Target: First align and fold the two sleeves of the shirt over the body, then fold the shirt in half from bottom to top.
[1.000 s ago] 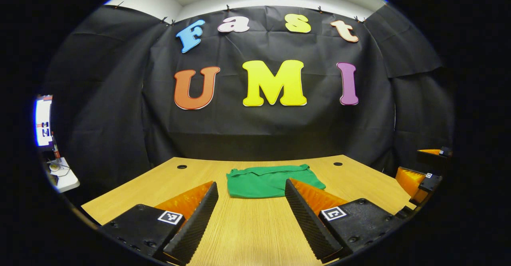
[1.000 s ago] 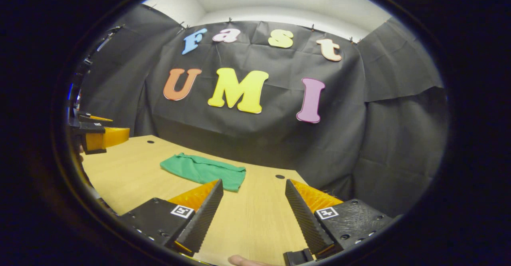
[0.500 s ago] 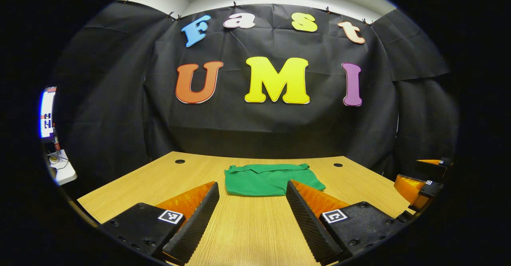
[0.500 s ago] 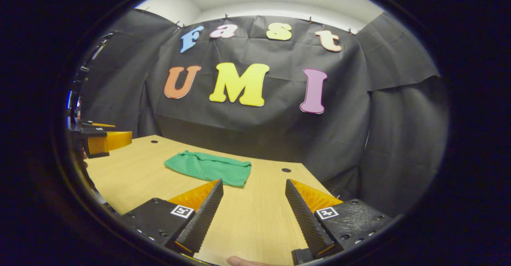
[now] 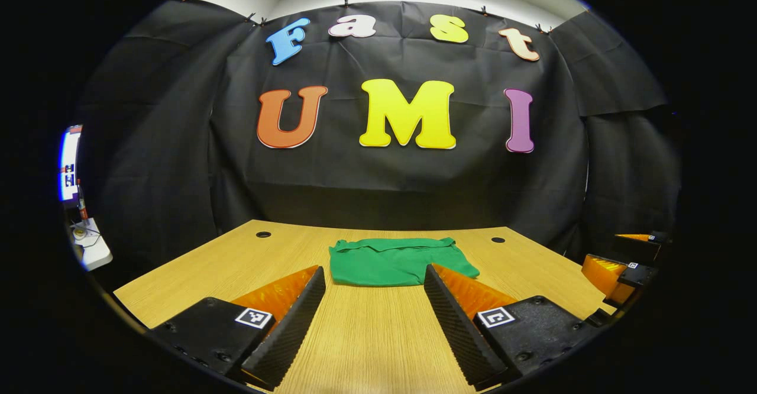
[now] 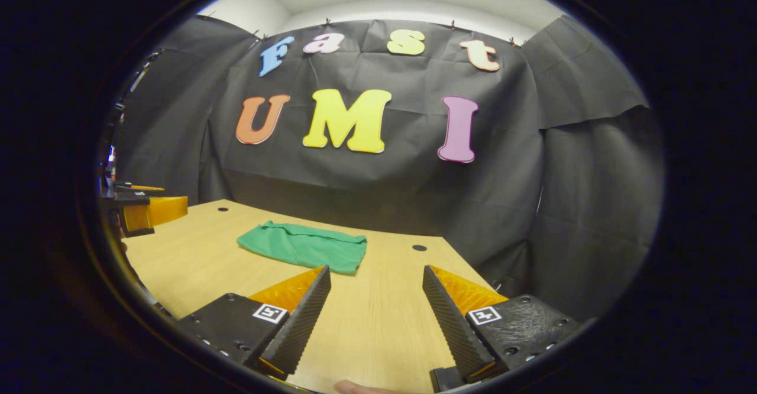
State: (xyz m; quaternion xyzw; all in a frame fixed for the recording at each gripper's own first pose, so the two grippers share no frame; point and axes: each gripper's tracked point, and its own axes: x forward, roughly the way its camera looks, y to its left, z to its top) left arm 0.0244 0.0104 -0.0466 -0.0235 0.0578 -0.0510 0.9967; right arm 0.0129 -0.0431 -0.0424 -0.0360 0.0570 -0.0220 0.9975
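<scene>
A green shirt (image 5: 397, 261) lies folded into a flat rectangle toward the back of the wooden table (image 5: 366, 335). My left gripper (image 5: 375, 273) stands open well in front of the shirt, nothing between its fingers. In the right gripper view the same shirt (image 6: 301, 247) sits left of centre on the table (image 6: 378, 317), and my right gripper (image 6: 376, 271) is open and apart from it, to its right. The right gripper (image 5: 618, 267) shows at the right edge of the left gripper view, and the left gripper (image 6: 145, 207) at the left edge of the right gripper view.
Two round cable holes (image 5: 264, 234) (image 5: 498, 240) sit near the table's back edge. The black cloth wall hangs close behind the table. A lit screen and a small white stand (image 5: 89, 246) are off the table's left side. A fingertip (image 6: 355, 387) shows at the bottom of the right gripper view.
Both grippers stay open and have drifted slightly; the shirt lies unmoved on the table and nothing was taken hold of.
</scene>
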